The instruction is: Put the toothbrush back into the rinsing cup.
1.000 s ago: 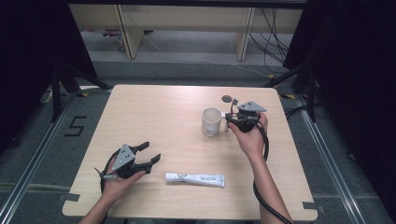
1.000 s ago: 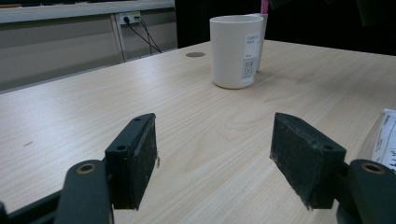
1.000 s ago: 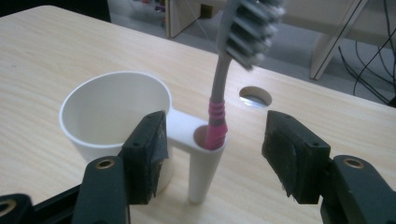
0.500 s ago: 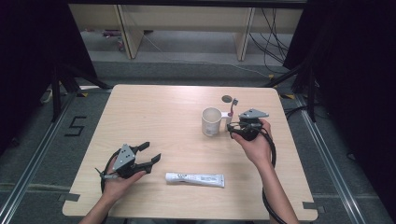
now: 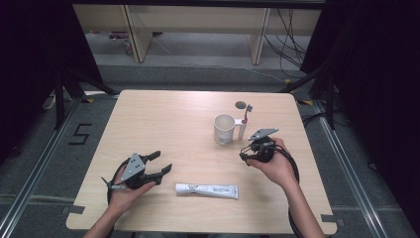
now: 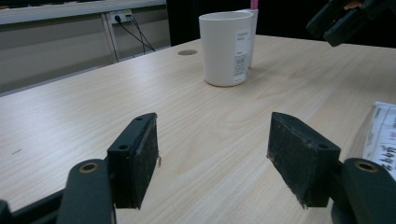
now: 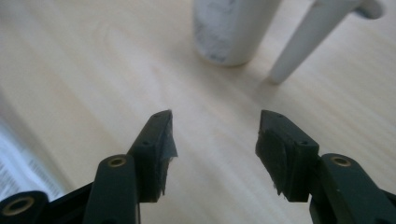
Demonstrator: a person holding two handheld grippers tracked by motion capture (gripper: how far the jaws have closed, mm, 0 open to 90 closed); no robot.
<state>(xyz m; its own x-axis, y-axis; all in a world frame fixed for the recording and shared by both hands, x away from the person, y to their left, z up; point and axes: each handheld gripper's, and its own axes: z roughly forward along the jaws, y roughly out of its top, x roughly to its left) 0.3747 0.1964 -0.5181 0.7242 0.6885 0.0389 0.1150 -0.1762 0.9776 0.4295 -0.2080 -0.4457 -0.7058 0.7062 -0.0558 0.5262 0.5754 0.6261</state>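
A white cup (image 5: 224, 129) stands right of the table's middle, and a white toothbrush (image 5: 244, 120) with a pink head leans upright against its right side. A white toothpaste tube (image 5: 206, 190) lies flat near the front edge. My right gripper (image 5: 246, 149) is low over the table just in front and right of the cup, pointing at the cup's base (image 7: 231, 30) and the toothbrush handle (image 7: 310, 39). Its jaws have just been closing, stand apart and have nothing between them. My left gripper (image 5: 161, 162) rests open and empty left of the tube, facing the cup (image 6: 226, 46).
A small round hole (image 5: 240, 104) sits in the tabletop (image 5: 163, 119) behind the cup. Shelf legs and cables lie on the floor beyond the far edge. The right gripper's cable loops off the table's right side.
My right hand has drawn back from the cup and toothbrush toward the front of the table, and its jaws have narrowed a little. The left hand has stayed put.
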